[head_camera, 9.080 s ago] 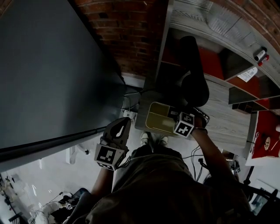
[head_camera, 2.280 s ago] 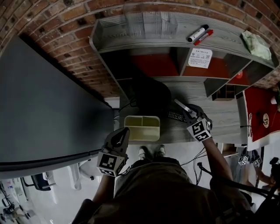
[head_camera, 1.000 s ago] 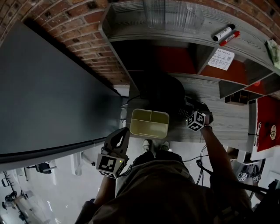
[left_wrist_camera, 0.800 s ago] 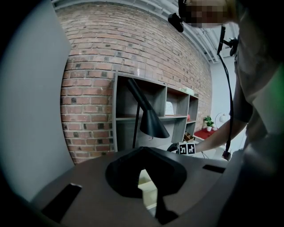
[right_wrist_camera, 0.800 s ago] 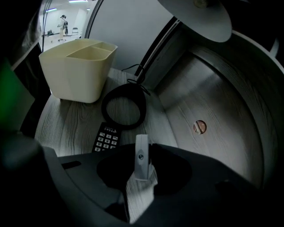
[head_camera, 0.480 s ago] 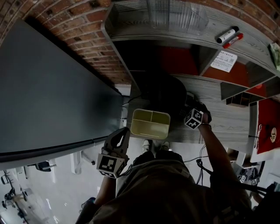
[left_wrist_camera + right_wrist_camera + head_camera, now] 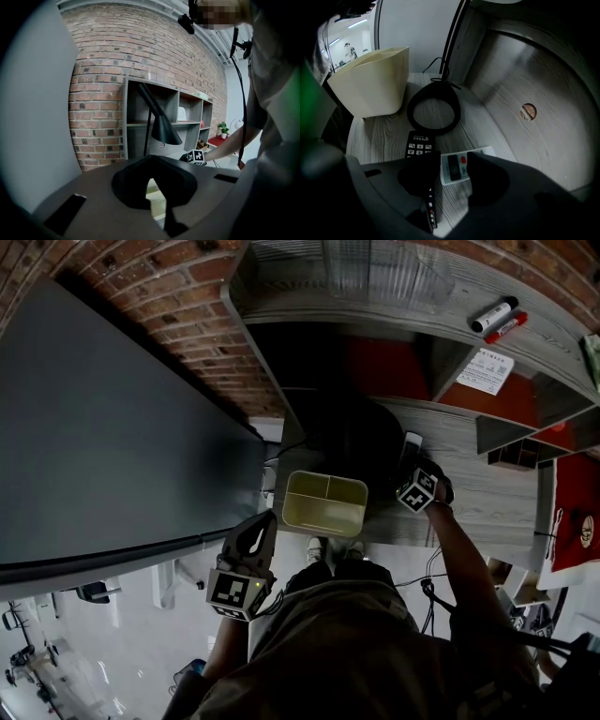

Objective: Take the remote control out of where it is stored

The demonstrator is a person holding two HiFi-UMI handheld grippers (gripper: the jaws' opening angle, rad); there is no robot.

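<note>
1. One dark flat board [image 7: 103,427] filled the left side of the head view, in front of one brick wall [image 7: 202,277].
2. One grey wooden shelf unit [image 7: 441,310] stood against that wall, and its lower level formed a desk [image 7: 478,474].
3. One black lamp [image 7: 347,442] stood towards the desk's left end. Its ring-shaped base [image 7: 433,108] lay flat on the wood.
4. One cream bin [image 7: 370,86] with two compartments sat at the desk's front left corner, just beside the ring.
5. There were two grippers.
   - The left gripper [image 7: 264,519] hung off the desk, short of its front edge. Its jaws were together at the tips and held nothing.
   - The right gripper [image 7: 453,159] pointed steeply down over the desk, to the right of the bin. Its jaws had just been opening and stood apart, pressing on nothing.
6. Two remotes lay side by side on the desk, outside the bin and nearer the front edge than the ring.
   - The white remote [image 7: 454,171] showed in the gap between the right jaws.
   - The black remote [image 7: 419,145] ran partly under one of those jaws.
7. Two markers lay together on the top shelf near its right end: one black marker [image 7: 494,313] and one red marker [image 7: 511,326].
8. One sheet of paper [image 7: 491,369] lay on the level below them.
</note>
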